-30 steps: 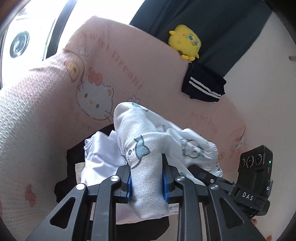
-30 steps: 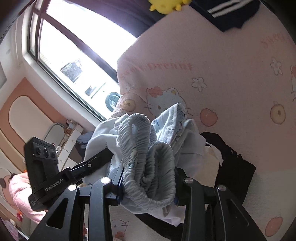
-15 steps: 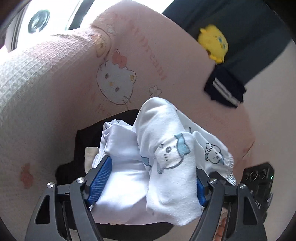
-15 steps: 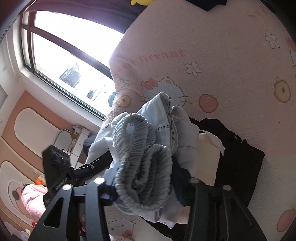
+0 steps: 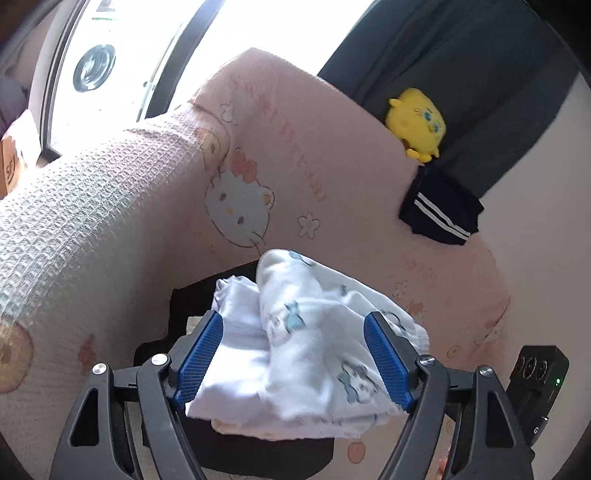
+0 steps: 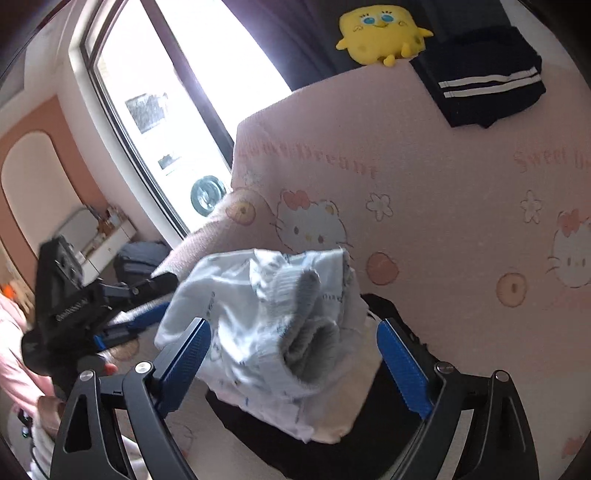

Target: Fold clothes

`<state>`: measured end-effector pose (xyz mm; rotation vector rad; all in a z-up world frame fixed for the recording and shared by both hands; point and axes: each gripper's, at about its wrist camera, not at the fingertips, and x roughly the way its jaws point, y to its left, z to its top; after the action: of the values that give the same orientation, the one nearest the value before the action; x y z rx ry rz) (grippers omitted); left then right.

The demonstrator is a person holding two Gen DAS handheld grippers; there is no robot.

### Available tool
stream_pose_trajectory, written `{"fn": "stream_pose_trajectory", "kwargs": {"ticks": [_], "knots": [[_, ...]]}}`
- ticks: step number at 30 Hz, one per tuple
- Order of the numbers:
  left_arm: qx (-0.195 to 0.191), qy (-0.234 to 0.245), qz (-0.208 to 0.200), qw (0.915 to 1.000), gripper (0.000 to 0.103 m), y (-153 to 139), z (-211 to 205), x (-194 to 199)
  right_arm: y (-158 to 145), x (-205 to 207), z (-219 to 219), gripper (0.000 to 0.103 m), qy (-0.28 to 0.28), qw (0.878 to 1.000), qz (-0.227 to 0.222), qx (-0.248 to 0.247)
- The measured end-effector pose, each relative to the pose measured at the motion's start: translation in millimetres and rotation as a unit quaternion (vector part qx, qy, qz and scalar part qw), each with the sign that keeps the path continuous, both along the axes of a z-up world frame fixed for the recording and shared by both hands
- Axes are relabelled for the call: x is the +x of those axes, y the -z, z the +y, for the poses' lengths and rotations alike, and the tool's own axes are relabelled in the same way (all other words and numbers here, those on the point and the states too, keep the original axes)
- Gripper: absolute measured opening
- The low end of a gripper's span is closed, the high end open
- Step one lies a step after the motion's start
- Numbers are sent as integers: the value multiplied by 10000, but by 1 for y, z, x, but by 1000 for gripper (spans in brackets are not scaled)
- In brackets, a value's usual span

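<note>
A white garment with a blue cartoon print (image 5: 314, 350) lies bunched on a pile of folded clothes. Its grey ribbed waistband (image 6: 314, 332) faces the right wrist view. Under it lie a cream piece (image 6: 354, 406) and a black garment (image 6: 369, 443). My left gripper (image 5: 291, 321) is open, with the printed garment (image 6: 255, 306) lying loose between its blue pads (image 5: 199, 354). The jaws of my right gripper (image 6: 293, 326) are opening, and the waistband end sits between them without touching either pad.
The pile rests on a pink cartoon-cat blanket (image 5: 295, 147) over a soft seat. At the back sit a yellow plush toy (image 6: 380, 33) and a folded dark garment with white stripes (image 6: 484, 85). A window (image 6: 166, 110) is at the left. A person's pink sleeve (image 6: 11, 350) shows there.
Both grippers went from shut on the printed garment to open. The garment dropped onto the pile and spread out. Both grippers drew back and up a little.
</note>
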<state>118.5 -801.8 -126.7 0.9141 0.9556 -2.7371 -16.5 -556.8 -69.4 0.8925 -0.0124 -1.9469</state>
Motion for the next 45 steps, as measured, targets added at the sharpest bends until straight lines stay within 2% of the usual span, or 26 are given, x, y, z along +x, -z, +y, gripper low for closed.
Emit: {"fn": "stream_pose_trajectory", "kwargs": {"ticks": [4,9,11,15,17,20,23,25,26,28,30,32,34,36,38,39,41,45], "knots": [[-364,-35,-107,9993,78,-7,15,15,-4,17,2,92,59,9993,227,283],[-908,-15,-233,9956,78,-13,37,35,-13,33,11,92,32,9989,146,447],[-1178,5,-327,9925,78,-15,46,42,-19,43,19,92,58,9987,136,479],[-1703,-32,-398,9846,78,-22,66,58,-30,65,32,92,52,9961,427,775],[-1920,-206,-290,9807,78,-27,77,72,-35,77,39,92,56,9935,606,962],[-2045,-421,2,9780,78,-35,92,95,-42,92,54,92,83,9917,713,1070],[-1741,-527,173,9832,78,-37,101,118,-48,105,71,92,134,9907,681,1173],[-1549,-517,151,9865,78,-37,106,129,-52,115,82,92,156,9903,705,1188],[-1571,-529,103,9861,78,-37,110,133,-54,121,90,92,159,9900,739,1189],[-1724,-549,1,9835,78,-38,120,140,-59,132,101,92,227,9880,899,1232],[-2044,-679,-99,9765,78,-41,133,147,-64,143,112,92,291,9848,1123,1291],[-2331,-763,-21,9695,78,-47,147,160,-68,153,123,92,351,9814,1350,1322],[-2545,-881,262,9627,78,-55,162,181,-73,162,134,92,353,9807,1437,1281],[-2447,-1053,547,9623,83,-61,171,200,-78,170,146,92,320,9814,1460,1202],[-2323,-1068,562,9651,90,-63,174,205,-83,178,156,92,379,9815,1497,1133],[-2265,-1070,559,9665,90,-63,176,207,-85,183,162,92,380,9823,1506,1049],[-2393,-955,304,9658,90,-61,181,204,-87,190,171,92,343,9845,1489,863],[-2783,-982,27,9555,90,-54,195,211,-80,200,181,95,443,9858,1401,815]]}}
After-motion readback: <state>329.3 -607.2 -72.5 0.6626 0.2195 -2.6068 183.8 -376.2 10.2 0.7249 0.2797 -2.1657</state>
